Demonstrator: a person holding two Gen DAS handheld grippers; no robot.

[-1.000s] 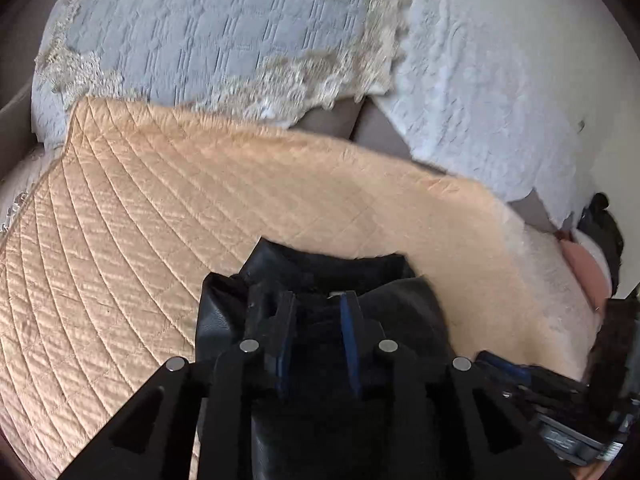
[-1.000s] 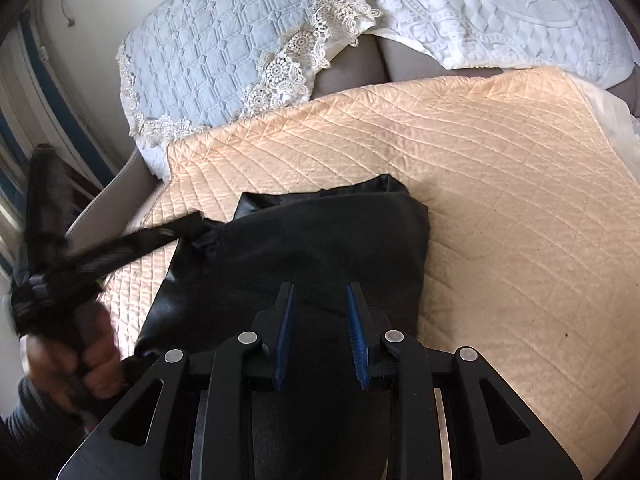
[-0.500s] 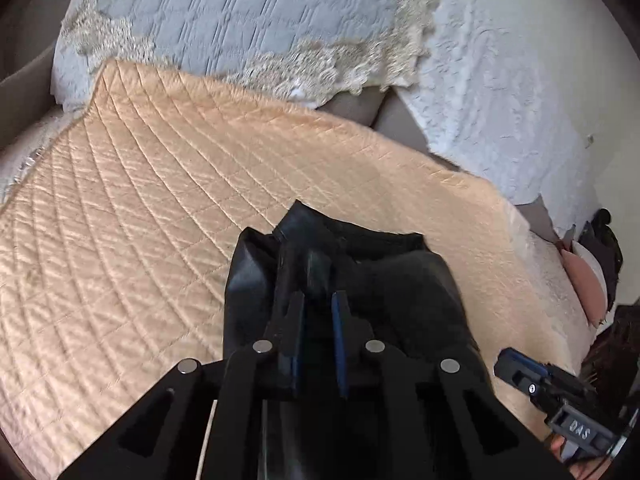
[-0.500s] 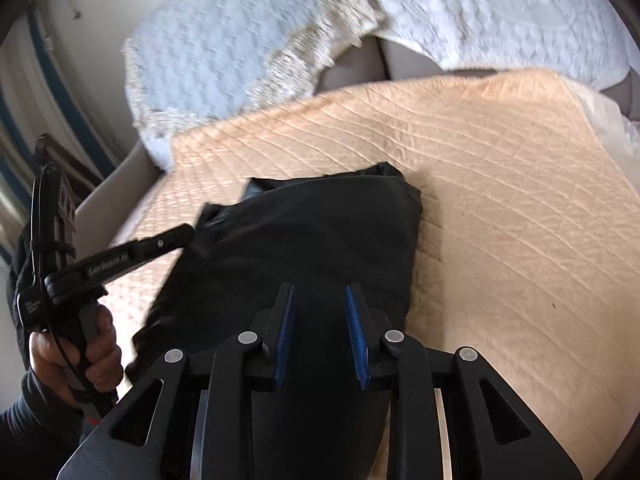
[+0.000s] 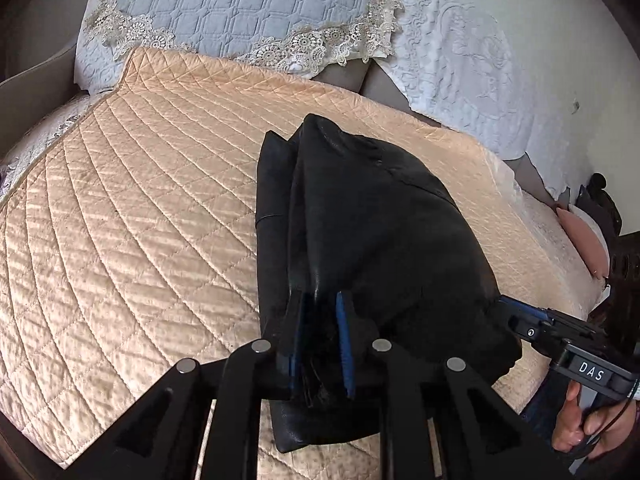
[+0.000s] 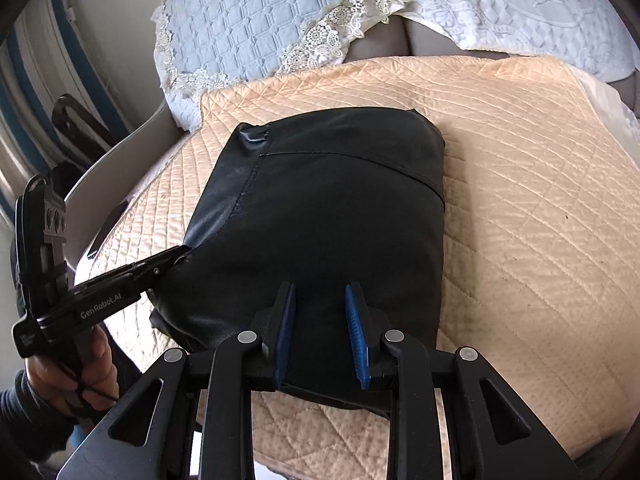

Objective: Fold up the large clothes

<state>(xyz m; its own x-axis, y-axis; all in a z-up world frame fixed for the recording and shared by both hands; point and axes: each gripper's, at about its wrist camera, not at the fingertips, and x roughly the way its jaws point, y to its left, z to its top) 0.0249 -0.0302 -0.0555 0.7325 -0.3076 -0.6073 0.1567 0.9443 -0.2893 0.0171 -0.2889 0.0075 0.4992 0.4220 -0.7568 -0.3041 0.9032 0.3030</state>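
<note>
On the peach quilted cover [image 5: 140,220] of a bed lies the black leather garment [image 6: 332,220], folded into a thick bundle, its near edge toward six o'clock in both wrist views and its far edge toward the blue lace-edged pillow [image 5: 248,4] at twelve o'clock. No container shows in either view.

The left gripper [image 5: 322,344] has its blue-padded fingers [image 5: 345,344] set a narrow way apart, with a bunched fold of the garment's near edge pinched between them; its jaws have just been opening a little, the fold between them all the while. In the right wrist view this gripper comes in from nine o'clock, its tip at the garment's left edge, carried by a hand [image 6: 68,380] with a dark sleeve.

The right gripper [image 6: 322,332] has its fingers somewhat wider apart, the garment's near edge lying between them; whether the pads press on it cannot be told. In the left wrist view it enters from four o'clock, tip against the garment's right side, held by a hand [image 5: 580,420]. Both grippers point downward at the bed.
</note>
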